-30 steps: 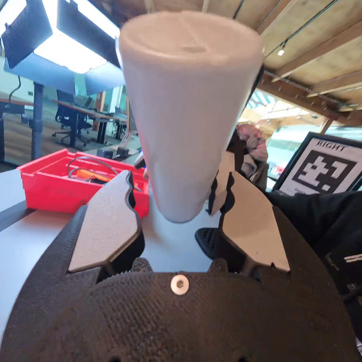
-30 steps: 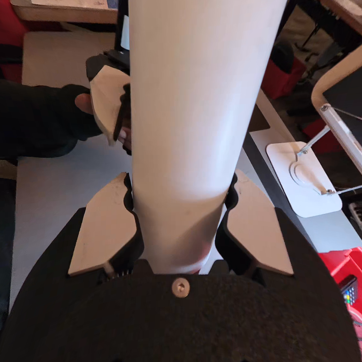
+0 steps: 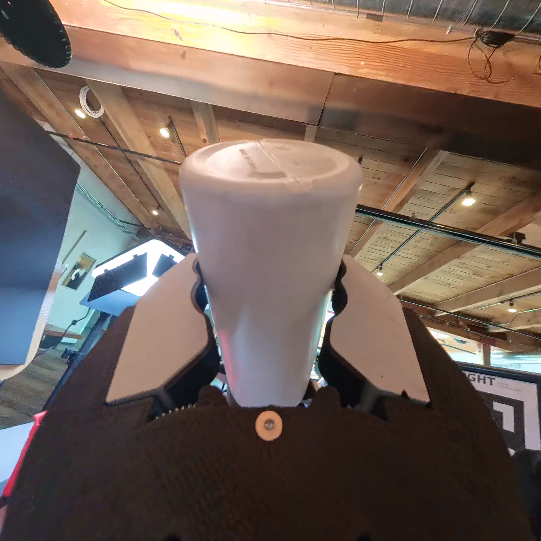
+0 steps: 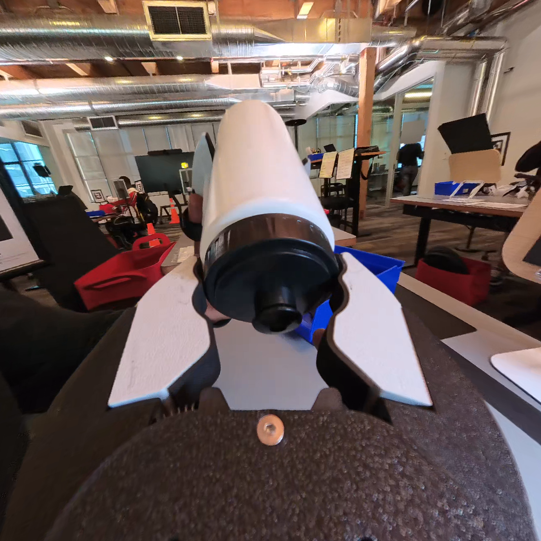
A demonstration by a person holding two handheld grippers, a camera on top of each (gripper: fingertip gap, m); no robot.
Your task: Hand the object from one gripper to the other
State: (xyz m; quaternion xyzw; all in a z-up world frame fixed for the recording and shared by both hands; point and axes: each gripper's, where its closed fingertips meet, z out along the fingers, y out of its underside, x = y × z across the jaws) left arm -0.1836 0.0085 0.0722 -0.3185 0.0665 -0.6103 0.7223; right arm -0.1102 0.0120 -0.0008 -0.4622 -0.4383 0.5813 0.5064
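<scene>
The left tongs [image 3: 269, 298] are clamping the white bottle [image 3: 268, 263] around its lower body, base pointing at the ceiling. The right tongs [image 4: 269, 289] are standing open, the black cap [image 4: 270, 285] lying between the fingers, apparently untouched. Judged from this, the handover is essentially complete. A second earlier the right tongs were gripping it and the left stood open.

Open workshop with timber ceiling and exposed ducts

Wooden beams [image 3: 292, 73] carry spotlights; silver ducts [image 4: 146, 90] run overhead. Windows [image 4: 26, 172] line the far wall, desks [image 4: 456, 205] stand on wood floor [image 4: 389, 234], red bins [image 4: 123, 278] and a blue bin [image 4: 371, 263] nearby.
</scene>
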